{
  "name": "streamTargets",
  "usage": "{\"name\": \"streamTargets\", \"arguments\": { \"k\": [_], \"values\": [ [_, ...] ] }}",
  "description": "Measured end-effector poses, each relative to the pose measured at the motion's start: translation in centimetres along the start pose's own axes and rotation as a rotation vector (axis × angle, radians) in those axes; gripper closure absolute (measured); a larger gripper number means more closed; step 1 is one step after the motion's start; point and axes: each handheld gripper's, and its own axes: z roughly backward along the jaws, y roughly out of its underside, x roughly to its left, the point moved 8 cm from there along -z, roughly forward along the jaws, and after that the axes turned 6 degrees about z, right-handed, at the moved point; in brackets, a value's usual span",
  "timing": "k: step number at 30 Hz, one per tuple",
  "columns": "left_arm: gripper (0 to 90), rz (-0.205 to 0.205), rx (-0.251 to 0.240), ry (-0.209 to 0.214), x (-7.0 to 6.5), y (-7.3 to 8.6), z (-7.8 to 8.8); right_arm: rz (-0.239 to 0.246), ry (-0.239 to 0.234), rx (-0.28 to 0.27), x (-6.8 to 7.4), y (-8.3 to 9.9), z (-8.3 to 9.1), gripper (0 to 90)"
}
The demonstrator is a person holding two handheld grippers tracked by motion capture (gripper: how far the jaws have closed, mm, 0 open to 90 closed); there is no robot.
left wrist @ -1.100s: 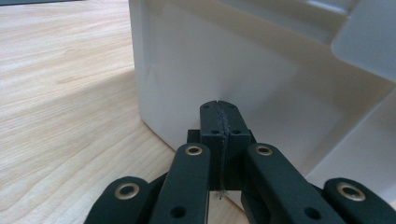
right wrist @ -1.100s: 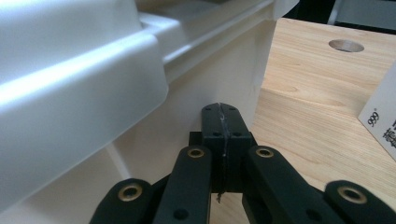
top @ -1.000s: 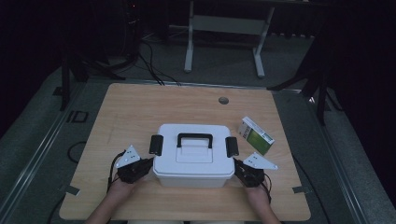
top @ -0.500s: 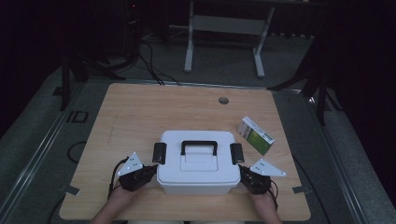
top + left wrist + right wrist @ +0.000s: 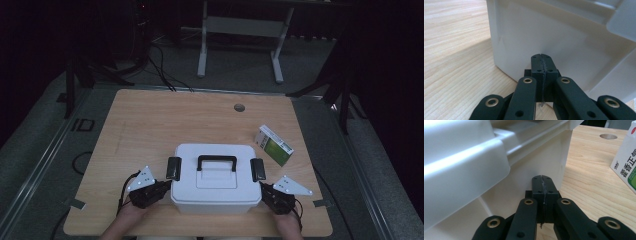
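Box [image 5: 212, 182]: white plastic, lidded, black carry handle [image 5: 216, 161] on top, a black latch [image 5: 173, 168] at its left end and another [image 5: 257, 169] at its right end. It stands on the worktop [image 5: 150, 125] near my edge, about midway across. Both latches look fastened, though they are too small to be sure, and the lid sits flat.

Left claw [image 5: 541, 58]: closed, jaws pressed together with nothing between them. Its tip sits at the box's left wall, low down near the worktop; I cannot tell whether it touches. In the high view it [image 5: 159, 191] lies just beside the box's left lower corner.

Right claw [image 5: 542, 180]: closed likewise, empty, tip at the box's right wall under the lid's overhang; contact not clear either. In the high view it [image 5: 266, 192] lies just beside the right lower corner.

Carton [image 5: 273, 145]: small, white and green, lying well apart from the box on the right part of the worktop. Untouched.

Hole [image 5: 239, 107]: round, in the worktop's far side.

Status, as I judge it: the box is flanked on both ends by my closed claws, as if for pushing or steadying it. Nothing is opened yet. Left to do: latches, lid, and probably the carton.
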Motion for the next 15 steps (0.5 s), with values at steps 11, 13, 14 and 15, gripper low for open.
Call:
{"name": "streamTargets", "arguments": {
  "k": [11, 13, 14, 15],
  "values": [
    [90.0, -0.001, -0.007, 0.009, 0.12, 0.12, 0.1, -0.003, -0.011, -0.001, -0.22, -0.07, -0.22, 90.0],
    [90.0, -0.011, -0.004, 0.002, 0.21, 0.16, 0.04, 0.004, -0.013, -0.001, -0.28, -0.08, -0.24, 90.0],
    [90.0, -0.008, -0.006, 0.005, 0.27, 0.17, 0.02, 0.006, -0.009, -0.004, -0.3, -0.09, -0.27, 90.0],
    [90.0, -0.004, -0.007, 0.011, 0.34, 0.2, -0.01, 0.007, -0.006, -0.006, -0.33, -0.1, -0.3, 90.0]
  ]
}}
